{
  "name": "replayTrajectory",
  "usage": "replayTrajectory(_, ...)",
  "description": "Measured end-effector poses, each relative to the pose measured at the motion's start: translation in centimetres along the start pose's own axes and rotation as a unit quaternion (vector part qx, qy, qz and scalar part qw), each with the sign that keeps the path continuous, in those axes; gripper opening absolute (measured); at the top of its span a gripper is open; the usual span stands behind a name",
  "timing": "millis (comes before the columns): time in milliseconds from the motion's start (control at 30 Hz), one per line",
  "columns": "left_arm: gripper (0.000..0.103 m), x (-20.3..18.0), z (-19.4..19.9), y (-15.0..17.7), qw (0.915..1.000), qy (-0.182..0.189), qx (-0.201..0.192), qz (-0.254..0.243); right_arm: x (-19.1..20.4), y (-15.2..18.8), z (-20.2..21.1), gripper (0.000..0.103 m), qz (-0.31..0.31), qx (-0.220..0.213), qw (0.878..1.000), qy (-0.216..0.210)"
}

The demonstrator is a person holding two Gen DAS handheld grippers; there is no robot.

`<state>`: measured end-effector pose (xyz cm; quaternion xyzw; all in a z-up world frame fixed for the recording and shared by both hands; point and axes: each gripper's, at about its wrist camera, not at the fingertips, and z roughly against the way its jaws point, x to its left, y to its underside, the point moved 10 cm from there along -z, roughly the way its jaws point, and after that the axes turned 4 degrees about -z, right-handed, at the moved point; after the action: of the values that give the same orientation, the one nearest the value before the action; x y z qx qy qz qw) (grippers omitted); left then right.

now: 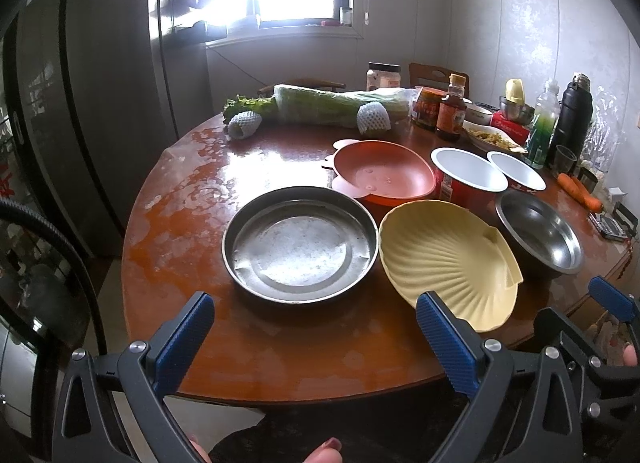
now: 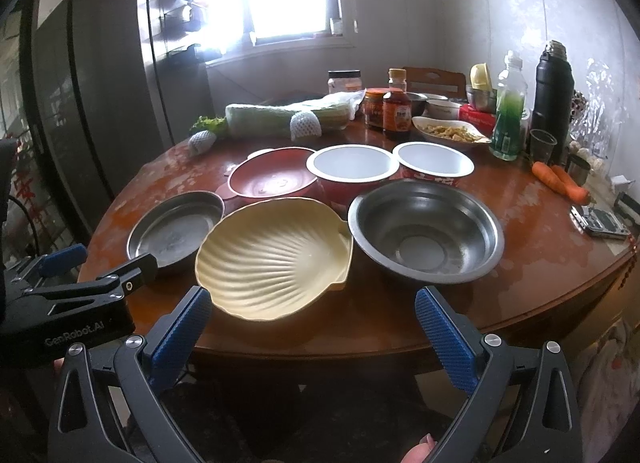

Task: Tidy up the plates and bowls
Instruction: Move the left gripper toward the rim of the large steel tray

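Left wrist: bare table edge.

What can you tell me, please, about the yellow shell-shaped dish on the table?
The shell-shaped dish is pale yellow, seemingly plastic, with ribs fanning out from a small hinge-like tab at its right rear corner. It is empty and lies open side up near the front edge of the round wooden table, between the flat metal pan and the steel bowl. Its front rim looks slightly raised. Neither pair of tongs touches it.
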<state>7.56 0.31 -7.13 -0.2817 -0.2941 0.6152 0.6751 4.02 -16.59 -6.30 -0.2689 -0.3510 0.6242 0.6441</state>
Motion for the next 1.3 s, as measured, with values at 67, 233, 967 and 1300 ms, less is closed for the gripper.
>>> replayTrajectory(67, 0.101, 0.0, 0.0, 0.0, 1.0, -0.002, 0.0, -0.001, 0.0, 0.0, 0.0, 0.102, -0.001, 0.0, 1.0, 0.0)
replayTrajectory(233, 0.101, 0.0, 0.1, 0.0, 1.0, -0.001, -0.001, -0.002, -0.1, -0.1, 0.1, 0.102, -0.002, 0.0, 1.0, 0.0)
replayTrajectory(967, 0.101, 0.0, 0.0, -0.2, 1.0, -0.001, -0.002, -0.003, -0.3, -0.2, 0.2, 0.102, -0.003, -0.002, 1.0, 0.002)
replayTrajectory(1300, 0.101, 1.4, -0.3, -0.3, 0.9999, -0.006, -0.002, 0.012, 0.4, -0.5, -0.3, 0.102, -0.007, 0.005, 1.0, -0.013)
